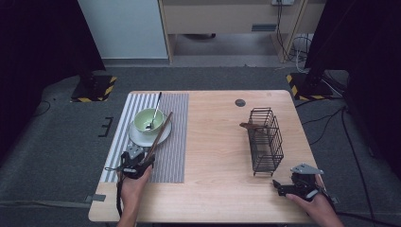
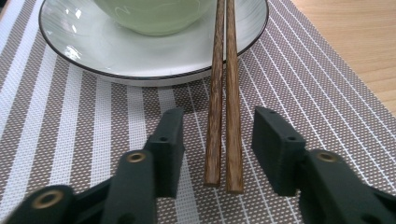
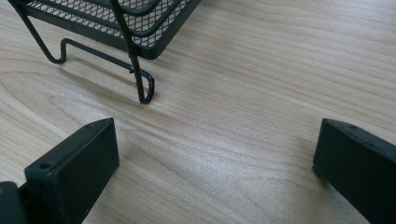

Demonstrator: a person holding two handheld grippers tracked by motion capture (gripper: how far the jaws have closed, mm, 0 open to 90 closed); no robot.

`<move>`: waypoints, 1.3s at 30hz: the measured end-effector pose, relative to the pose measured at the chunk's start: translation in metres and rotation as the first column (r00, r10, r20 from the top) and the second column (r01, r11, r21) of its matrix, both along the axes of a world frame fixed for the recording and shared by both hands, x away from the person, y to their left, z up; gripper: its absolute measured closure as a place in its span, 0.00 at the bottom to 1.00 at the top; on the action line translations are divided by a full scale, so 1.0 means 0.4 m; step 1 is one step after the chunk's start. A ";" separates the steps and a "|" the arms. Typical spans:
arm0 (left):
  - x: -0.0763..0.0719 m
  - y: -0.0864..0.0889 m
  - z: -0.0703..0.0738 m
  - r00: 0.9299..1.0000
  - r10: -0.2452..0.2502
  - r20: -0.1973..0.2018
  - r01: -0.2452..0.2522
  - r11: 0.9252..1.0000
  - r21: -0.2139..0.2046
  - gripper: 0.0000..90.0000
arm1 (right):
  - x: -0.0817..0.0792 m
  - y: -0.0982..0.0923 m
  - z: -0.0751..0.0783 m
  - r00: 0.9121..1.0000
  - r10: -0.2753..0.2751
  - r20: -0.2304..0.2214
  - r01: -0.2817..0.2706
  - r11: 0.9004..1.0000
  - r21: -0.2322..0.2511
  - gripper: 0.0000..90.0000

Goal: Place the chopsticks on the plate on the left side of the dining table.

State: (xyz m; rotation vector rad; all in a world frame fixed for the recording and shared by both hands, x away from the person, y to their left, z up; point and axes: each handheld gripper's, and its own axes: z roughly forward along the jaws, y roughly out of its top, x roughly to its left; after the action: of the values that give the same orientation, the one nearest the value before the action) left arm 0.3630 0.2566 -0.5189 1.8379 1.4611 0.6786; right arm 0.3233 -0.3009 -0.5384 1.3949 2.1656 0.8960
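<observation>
Two wooden chopsticks lie side by side, tips propped on the one white plate under one green bowl, butt ends on the striped placemat. The left hand-held gripper is released, straddling them without touching. The right hand-held gripper gapes wide over bare tabletop, near one wire rack.

From my end: chopsticks' far ends run off the top edge of the left gripper view, bowl cropped there too. Rack is cut off in the right gripper view, just base and feet visible. Can't identify the brown item at the rack in the high view, too small.
</observation>
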 end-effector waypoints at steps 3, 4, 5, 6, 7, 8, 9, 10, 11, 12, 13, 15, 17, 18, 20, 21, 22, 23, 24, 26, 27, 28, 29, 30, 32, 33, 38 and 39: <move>0.000 0.001 -0.002 1.000 0.004 -0.003 -0.004 1.000 0.004 0.52 | 0.000 0.000 0.000 1.000 0.000 0.000 0.000 1.000 -0.001 0.00; 0.000 0.001 -0.003 1.000 0.005 -0.002 -0.005 1.000 0.007 0.51 | 0.000 0.000 0.000 1.000 -0.001 0.000 0.001 1.000 0.001 0.00; 0.000 0.002 -0.002 1.000 0.007 -0.001 -0.007 1.000 0.010 0.51 | 0.000 0.000 0.000 1.000 -0.002 0.000 0.002 1.000 0.001 0.00; 0.000 0.004 -0.002 1.000 0.009 -0.001 -0.009 1.000 0.012 0.51 | 0.000 0.000 0.000 1.000 -0.002 0.000 0.002 1.000 0.001 0.00; 0.000 0.005 -0.002 1.000 0.014 -0.001 -0.014 1.000 0.012 0.51 | 0.000 0.000 0.000 1.000 -0.001 0.000 0.001 1.000 0.001 0.00; 0.000 0.007 -0.001 1.000 0.018 -0.001 -0.018 1.000 0.013 0.51 | 0.000 0.000 0.000 1.000 -0.001 0.000 0.001 1.000 0.001 0.00; 0.000 0.010 -0.001 1.000 0.023 0.001 -0.023 1.000 0.012 0.51 | 0.000 0.000 0.000 1.000 -0.001 0.000 0.001 1.000 0.001 0.00; 0.000 0.012 -0.001 1.000 0.027 0.001 -0.027 1.000 0.011 0.51 | 0.000 0.000 0.000 1.000 -0.002 0.000 0.002 1.000 0.001 0.00; 0.000 0.015 -0.001 0.999 0.032 0.002 -0.032 0.999 0.008 0.51 | 0.000 0.000 0.000 1.000 -0.001 0.000 0.001 1.000 0.001 0.00; 0.000 0.017 0.000 0.999 0.035 0.002 -0.035 0.999 0.008 0.51 | 0.000 0.000 0.000 1.000 0.000 0.000 0.000 1.000 0.000 0.00; -0.001 0.019 0.000 0.999 0.039 0.003 -0.039 0.999 0.009 0.51 | 0.000 0.000 0.000 1.000 -0.001 0.000 0.001 1.000 0.001 0.00; 0.000 0.021 0.001 0.999 0.045 0.004 -0.045 0.999 0.010 0.51 | 0.000 0.000 0.000 1.000 -0.001 0.000 0.001 1.000 0.001 0.00; 0.000 0.024 0.001 0.999 0.050 0.005 -0.050 0.999 0.012 0.51 | 0.000 0.000 0.000 1.000 -0.001 0.000 0.001 1.000 0.001 0.00; 0.000 0.025 0.001 0.999 0.053 0.006 -0.053 0.999 0.012 0.51 | 0.000 0.000 0.000 1.000 -0.001 0.000 0.001 1.000 0.000 0.00; 0.001 0.027 0.001 0.998 0.057 0.008 -0.057 0.998 0.013 0.50 | 0.000 0.000 0.000 1.000 -0.002 0.000 0.002 1.000 0.001 0.00; 0.001 0.028 0.002 0.998 0.059 0.010 -0.059 0.998 0.013 0.50 | 0.000 0.000 0.000 1.000 0.000 0.000 0.000 1.000 0.000 0.00; 0.001 0.030 0.002 0.998 0.062 0.010 -0.062 0.998 0.012 0.50 | 0.000 0.000 0.000 1.000 -0.002 0.000 0.002 1.000 0.001 0.00; 0.001 0.032 0.003 0.998 0.065 0.011 -0.066 0.998 0.012 0.50 | 0.000 0.000 0.000 1.000 -0.001 0.000 0.001 1.000 0.001 0.00; 0.001 0.034 0.003 0.998 0.068 0.012 -0.068 0.998 0.012 0.50 | 0.000 0.000 0.000 1.000 0.000 0.000 0.000 1.000 0.000 0.00; 0.001 0.039 0.002 0.997 0.075 0.011 -0.075 0.997 0.010 0.49 | 0.000 0.000 0.000 1.000 0.000 0.000 0.000 1.000 0.000 0.00; 0.001 0.041 0.002 0.997 0.076 0.010 -0.076 0.997 0.008 0.49 | 0.000 0.000 0.000 1.000 -0.002 0.000 0.002 1.000 0.001 0.00; 0.001 0.041 0.002 0.997 0.076 0.009 -0.076 0.997 0.006 0.48 | 0.000 0.000 0.000 1.000 0.000 0.000 0.000 1.000 0.000 0.00; 0.001 0.042 0.002 0.997 0.075 0.010 -0.076 0.997 0.005 0.47 | 0.000 0.000 0.000 1.000 -0.001 0.000 0.001 1.000 0.000 0.00; 0.001 0.042 0.002 0.997 0.074 0.010 -0.074 0.997 0.004 0.47 | 0.000 0.000 0.000 1.000 -0.002 0.000 0.002 1.000 0.001 0.00; 0.002 0.041 0.002 0.997 0.070 0.013 -0.070 0.998 0.004 0.45 | 0.000 0.000 0.000 1.000 0.000 0.000 0.000 1.000 0.000 0.00; 0.002 0.041 0.003 0.997 0.069 0.015 -0.069 0.998 0.003 0.44 | 0.000 0.000 0.000 1.000 -0.001 0.000 0.001 1.000 0.001 0.00; -0.001 0.040 0.007 0.998 0.059 0.030 -0.058 0.998 -0.004 0.37 | 0.000 0.000 0.000 1.000 -0.001 0.000 0.001 1.000 0.001 0.00; -0.001 0.041 0.007 0.998 0.055 0.029 -0.055 0.998 -0.005 0.36 | 0.000 0.000 0.000 1.000 0.000 0.000 0.000 1.000 0.000 0.00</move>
State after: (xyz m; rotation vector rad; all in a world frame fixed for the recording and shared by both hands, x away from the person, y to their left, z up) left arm 0.3626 0.2729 -0.5162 1.7831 1.4985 0.7255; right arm 0.3233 -0.3009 -0.5384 1.3951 2.1653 0.8960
